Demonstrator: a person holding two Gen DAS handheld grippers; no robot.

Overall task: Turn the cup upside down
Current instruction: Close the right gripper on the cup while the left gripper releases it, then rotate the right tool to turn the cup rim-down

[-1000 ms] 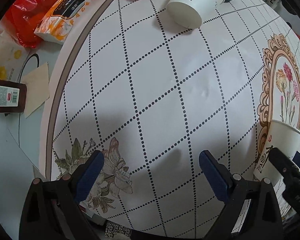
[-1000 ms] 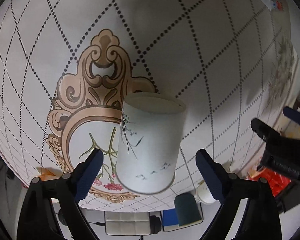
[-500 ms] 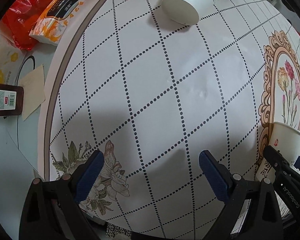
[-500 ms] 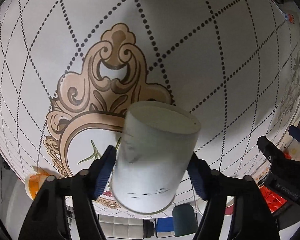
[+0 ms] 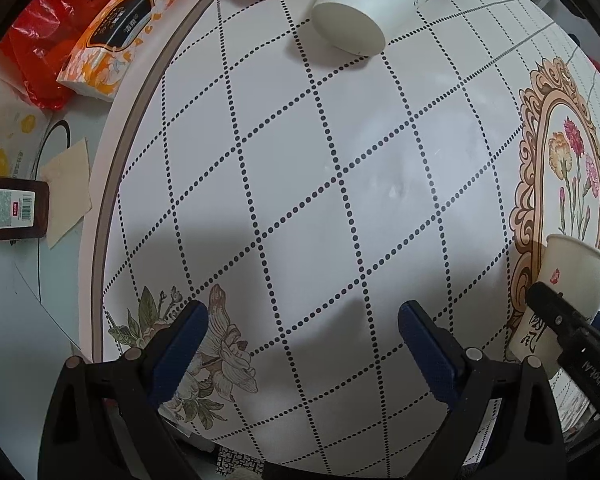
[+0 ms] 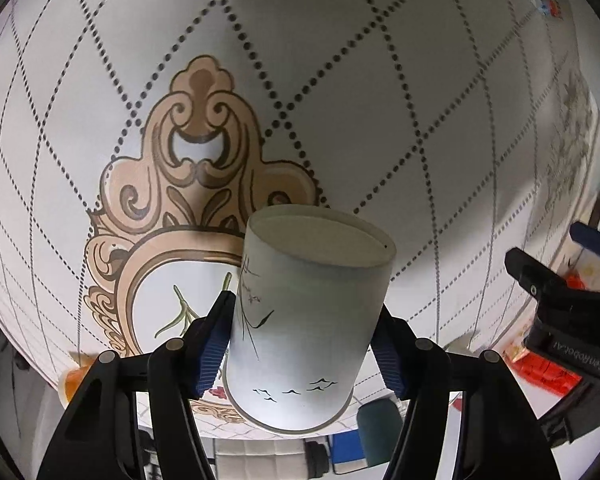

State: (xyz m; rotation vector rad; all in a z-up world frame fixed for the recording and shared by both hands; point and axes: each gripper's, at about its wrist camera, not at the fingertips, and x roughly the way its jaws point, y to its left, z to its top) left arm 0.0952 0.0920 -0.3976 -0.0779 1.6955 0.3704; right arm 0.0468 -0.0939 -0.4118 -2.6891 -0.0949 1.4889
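Left wrist view: left claw [image 5: 302, 334] stands wide, blue pads well apart, nothing between them, hovering over the bench [image 5: 300, 160] with its dotted diamond cloth. At far right the cup [image 5: 560, 296] sits in the right claw [image 5: 556, 316]; one black finger crosses its wall. The wider rim end is up in this view, over the ornate flower frame print. A second paper cup [image 5: 364, 4] with black calligraphy lies on its side at the top edge, bottom toward the camera. Tissue pack [image 5: 116, 36] and red bag [image 5: 48, 36] lie off the cloth at upper left; brown bottle [image 5: 8, 208] at left edge.

Right wrist view: right claw [image 6: 304, 344] is narrowed onto the cup [image 6: 304, 320], both blue pads [image 6: 214, 344] pressing its side walls. Long axis runs away from the camera, tilted slightly right; closed base faces the bench, open rim nearest the lens. The cup is above the ornate frame print; contact with the bench cannot be told. Left claw [image 6: 560, 280] shows at right edge.
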